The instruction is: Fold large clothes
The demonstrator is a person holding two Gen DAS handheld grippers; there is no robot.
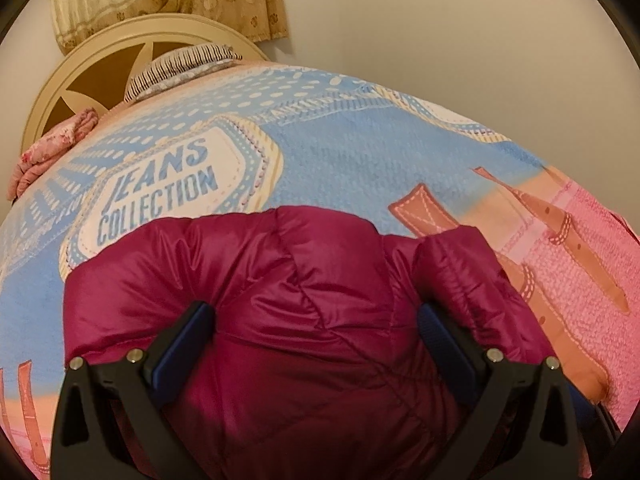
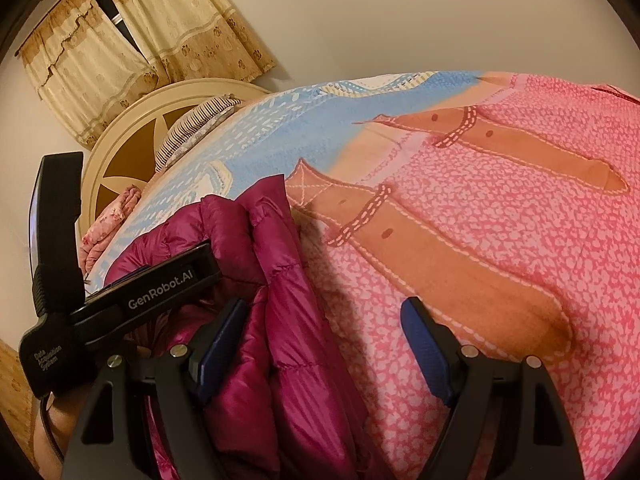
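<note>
A magenta quilted puffer jacket lies bunched on the bed, filling the lower middle of the left wrist view. My left gripper is open right over it, jaws wide on either side of the padded fabric, gripping nothing. In the right wrist view the jacket lies at lower left. My right gripper is open over the jacket's right edge, its left finger against the fabric and its right finger above the blanket. The left gripper's body shows beside it.
The bed is covered by a blue and pink blanket printed "JEANS COLLECTION". A striped pillow and a folded pink floral cloth lie near the round cream headboard. Curtains hang behind it.
</note>
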